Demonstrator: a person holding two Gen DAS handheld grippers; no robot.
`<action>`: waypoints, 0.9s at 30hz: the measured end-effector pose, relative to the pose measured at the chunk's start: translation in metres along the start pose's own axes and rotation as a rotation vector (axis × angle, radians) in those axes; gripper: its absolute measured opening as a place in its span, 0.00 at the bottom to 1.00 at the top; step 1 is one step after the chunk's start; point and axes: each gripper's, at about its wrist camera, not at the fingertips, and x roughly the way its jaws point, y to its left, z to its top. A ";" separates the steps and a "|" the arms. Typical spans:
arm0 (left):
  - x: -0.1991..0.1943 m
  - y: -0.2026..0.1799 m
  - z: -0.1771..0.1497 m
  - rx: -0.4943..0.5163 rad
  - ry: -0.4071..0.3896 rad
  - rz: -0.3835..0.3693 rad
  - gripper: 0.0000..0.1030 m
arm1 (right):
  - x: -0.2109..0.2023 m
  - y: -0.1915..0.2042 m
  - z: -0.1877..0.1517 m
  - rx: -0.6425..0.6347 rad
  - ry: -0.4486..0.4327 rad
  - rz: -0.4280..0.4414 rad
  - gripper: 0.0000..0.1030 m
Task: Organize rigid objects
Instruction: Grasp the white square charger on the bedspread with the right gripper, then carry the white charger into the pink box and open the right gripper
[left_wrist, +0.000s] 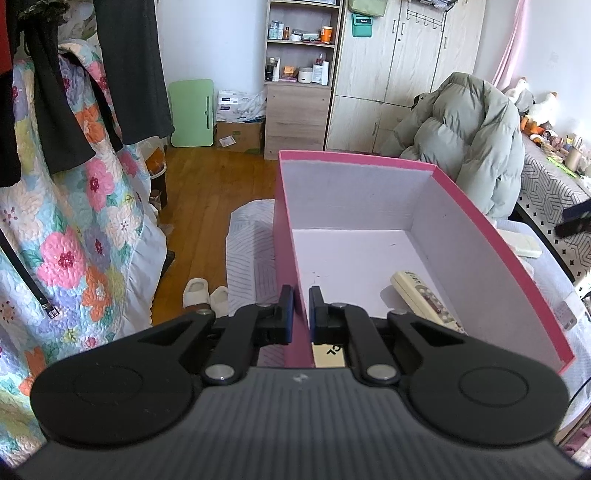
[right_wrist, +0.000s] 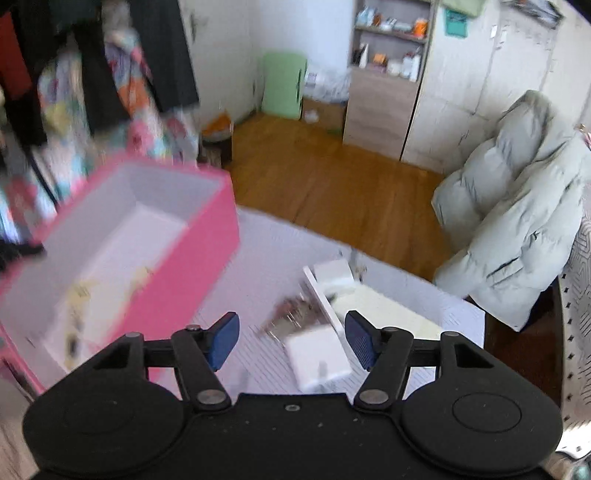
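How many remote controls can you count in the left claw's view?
2. One remote lies inside the pink box, near its right wall. Another remote lies outside the box, on the bed just beyond that wall. More may be hidden behind the walls.

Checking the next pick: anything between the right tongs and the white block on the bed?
Nothing visible. The right tongs are open, and the white block lies straight ahead between the two fingers on the striped sheet. The pink box sits off to the left.
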 end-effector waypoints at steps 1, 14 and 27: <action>0.000 -0.001 0.000 0.007 0.000 0.004 0.07 | 0.011 0.000 -0.001 -0.041 0.048 -0.012 0.64; -0.002 -0.007 0.001 0.032 0.004 0.021 0.06 | 0.106 0.001 0.001 -0.354 0.382 0.037 0.58; -0.001 -0.002 0.002 0.028 0.000 -0.001 0.07 | 0.100 0.005 -0.019 -0.124 0.216 0.001 0.58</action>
